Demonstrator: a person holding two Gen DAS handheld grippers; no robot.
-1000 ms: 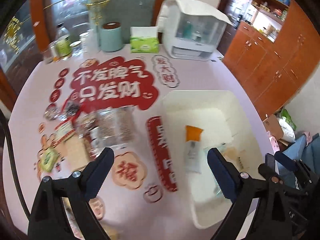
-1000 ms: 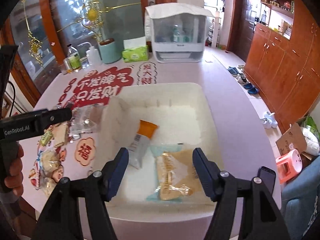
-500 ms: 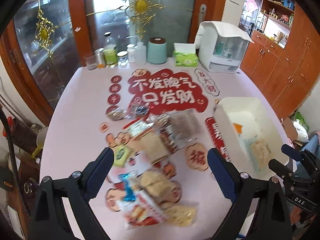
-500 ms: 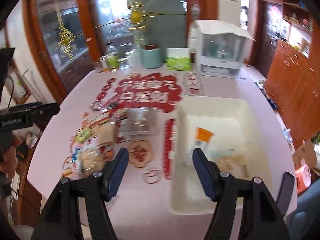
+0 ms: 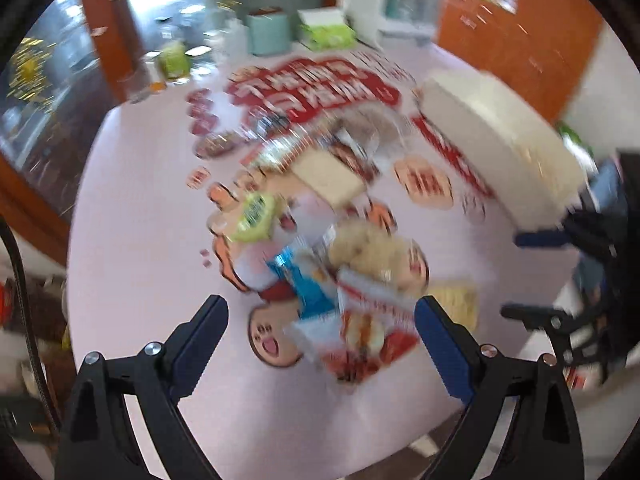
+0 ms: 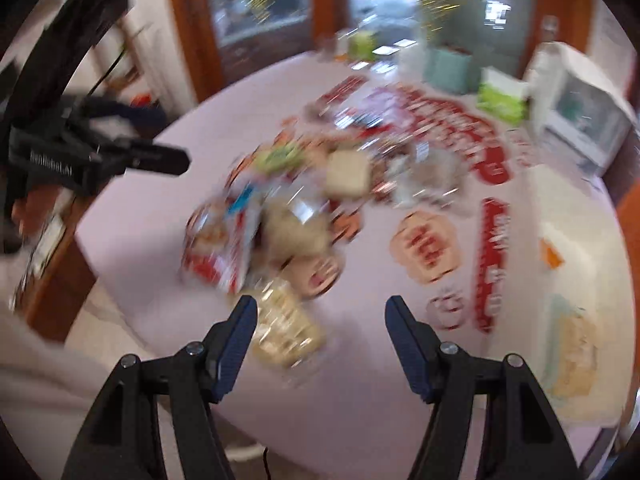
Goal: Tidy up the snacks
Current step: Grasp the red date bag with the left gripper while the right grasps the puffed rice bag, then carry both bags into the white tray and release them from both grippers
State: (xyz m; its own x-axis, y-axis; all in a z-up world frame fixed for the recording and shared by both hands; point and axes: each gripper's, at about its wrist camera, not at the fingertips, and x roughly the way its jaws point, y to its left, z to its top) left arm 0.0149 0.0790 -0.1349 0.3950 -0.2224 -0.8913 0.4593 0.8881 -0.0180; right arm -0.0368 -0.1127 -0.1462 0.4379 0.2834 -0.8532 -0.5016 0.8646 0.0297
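Observation:
A pile of wrapped snacks lies on the pink table, blurred by motion. It holds a green packet (image 5: pixel 256 216), a blue packet (image 5: pixel 308 280), a red-and-white packet (image 5: pixel 368 320) and a round cracker pack (image 5: pixel 368 248). My left gripper (image 5: pixel 320 320) hangs open above the near end of the pile, holding nothing. My right gripper (image 6: pixel 322 312) is open too, with a pale yellow packet (image 6: pixel 284 328) just beyond its left finger. The white bin (image 6: pixel 580 216) at the right holds an orange-topped packet (image 6: pixel 552 254) and a beige packet (image 6: pixel 572 348).
A teal canister (image 5: pixel 268 32), green tissue box (image 5: pixel 328 34), bottles and a white appliance (image 6: pixel 580 112) line the table's far side. The left gripper's body (image 6: pixel 100 156), held by a hand, shows at the left. Wooden cabinets (image 5: pixel 512 32) stand to the right. The table's near edge is close below both grippers.
Both grippers have swung left from over the white bin to the snack pile and come down closer to it. Their jaws stay equally wide.

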